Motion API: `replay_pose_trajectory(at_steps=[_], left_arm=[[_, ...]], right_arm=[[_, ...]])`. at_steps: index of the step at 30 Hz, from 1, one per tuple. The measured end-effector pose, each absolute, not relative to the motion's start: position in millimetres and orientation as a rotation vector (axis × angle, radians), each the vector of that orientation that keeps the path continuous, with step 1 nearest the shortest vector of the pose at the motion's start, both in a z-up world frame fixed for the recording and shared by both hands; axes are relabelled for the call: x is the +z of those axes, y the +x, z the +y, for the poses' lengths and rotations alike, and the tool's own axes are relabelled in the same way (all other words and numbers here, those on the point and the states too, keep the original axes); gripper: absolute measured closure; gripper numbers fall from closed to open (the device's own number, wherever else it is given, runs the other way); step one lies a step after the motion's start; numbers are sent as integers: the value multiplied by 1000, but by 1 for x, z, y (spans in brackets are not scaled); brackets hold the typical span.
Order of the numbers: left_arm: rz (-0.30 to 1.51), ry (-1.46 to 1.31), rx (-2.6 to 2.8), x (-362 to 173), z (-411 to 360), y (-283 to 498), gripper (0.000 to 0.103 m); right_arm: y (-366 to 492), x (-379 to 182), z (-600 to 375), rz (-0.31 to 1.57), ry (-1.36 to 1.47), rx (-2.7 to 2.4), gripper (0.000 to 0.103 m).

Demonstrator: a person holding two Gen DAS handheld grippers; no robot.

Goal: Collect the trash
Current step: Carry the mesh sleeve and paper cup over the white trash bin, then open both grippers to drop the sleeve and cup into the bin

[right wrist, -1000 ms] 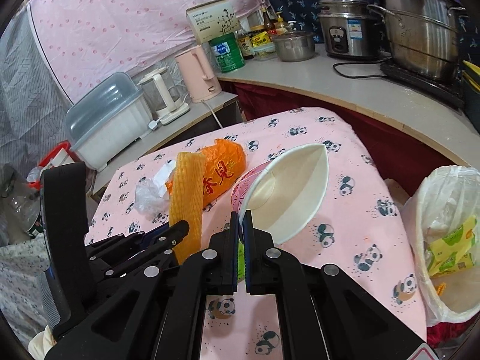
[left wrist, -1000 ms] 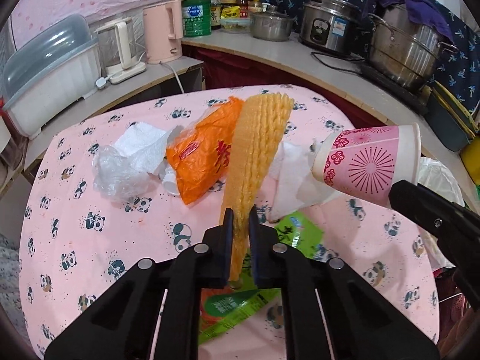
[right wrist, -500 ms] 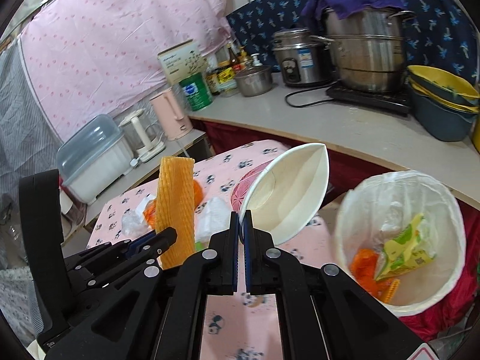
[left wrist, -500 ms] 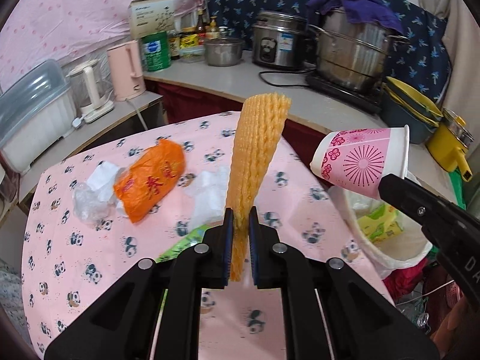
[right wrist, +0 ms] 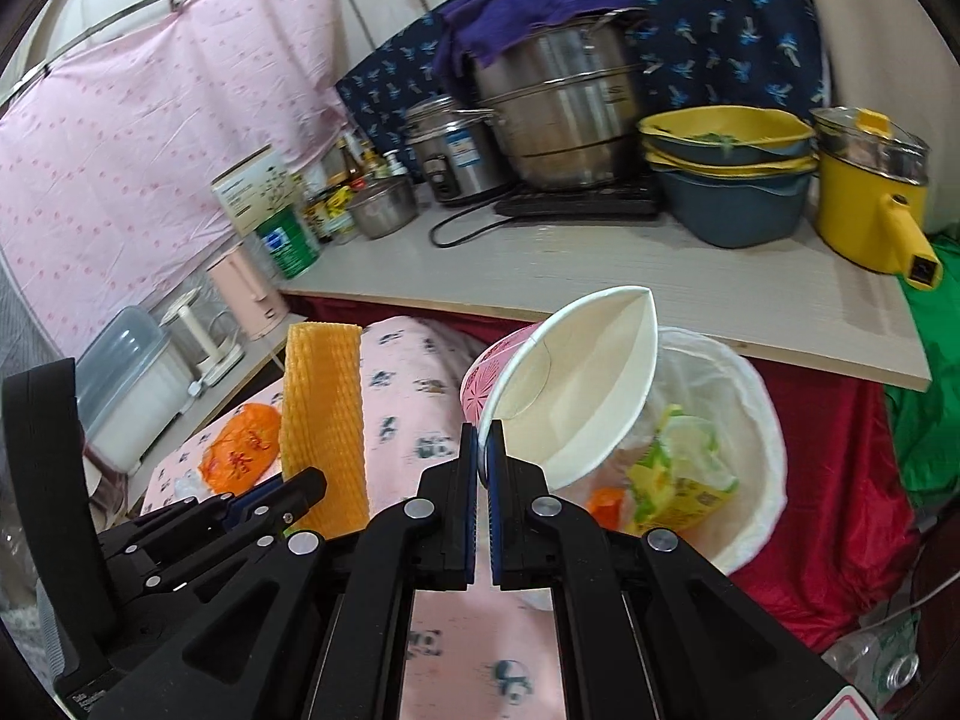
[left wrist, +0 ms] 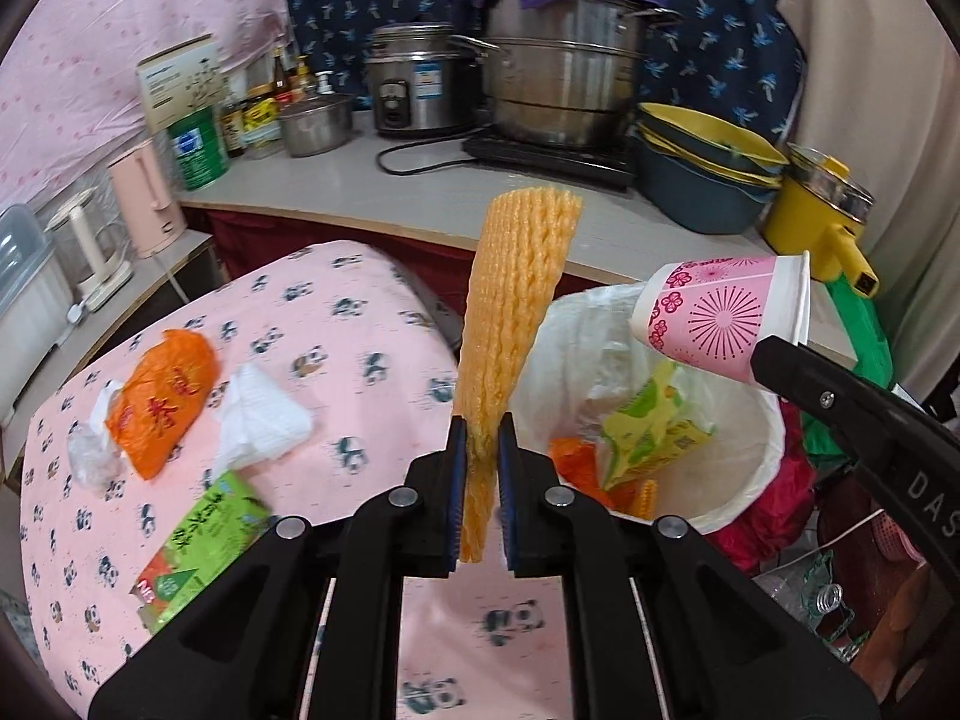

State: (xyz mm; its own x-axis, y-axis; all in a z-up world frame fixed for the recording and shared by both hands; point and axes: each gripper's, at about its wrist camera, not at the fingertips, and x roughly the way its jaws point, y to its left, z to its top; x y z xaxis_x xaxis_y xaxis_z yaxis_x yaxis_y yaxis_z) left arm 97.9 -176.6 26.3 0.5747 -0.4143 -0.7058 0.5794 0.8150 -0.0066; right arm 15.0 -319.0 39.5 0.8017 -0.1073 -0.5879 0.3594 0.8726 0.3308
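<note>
Trash in transit: your left gripper (left wrist: 480, 450) is clamped on the orange foam net (left wrist: 510, 324), centre frame, and your right gripper (right wrist: 482, 450) pinches the pink paper cup (right wrist: 564, 390) by its rim. The lined bin (left wrist: 744, 498) sits lower right, just beside the table (left wrist: 372, 300). Release early and the springy net may catch the rim or land outside.
</note>
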Motion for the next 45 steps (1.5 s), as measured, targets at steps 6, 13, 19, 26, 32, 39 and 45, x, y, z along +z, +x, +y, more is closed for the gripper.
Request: replay_pose_trajectory(at_steps=[6,13,19,26,32,39,45], left_arm=[[778,268,-660,20,-215,85,93],[806,295,-694,8,-246,82,93],[827,307,-703,0,-258,86,93],[826,308,-699,-5,-266,93,83],[809,293,-671,-3,-261,99,57],[794,278,-649,3,-252,101,49],[791,264,-633,7,-241,102,45]], right_arm=[[-4,29,-352,590,484,-327,100],[-14,18,-372,601,498,-365,100],[-11,9,-379,616,508,-373,99],[2,3,-383,637,502,-374,97],[9,7,-382,628,492,-376,91],[11,12,-377,618,492,-371,86],[11,17,-369,611,482,-362,84]])
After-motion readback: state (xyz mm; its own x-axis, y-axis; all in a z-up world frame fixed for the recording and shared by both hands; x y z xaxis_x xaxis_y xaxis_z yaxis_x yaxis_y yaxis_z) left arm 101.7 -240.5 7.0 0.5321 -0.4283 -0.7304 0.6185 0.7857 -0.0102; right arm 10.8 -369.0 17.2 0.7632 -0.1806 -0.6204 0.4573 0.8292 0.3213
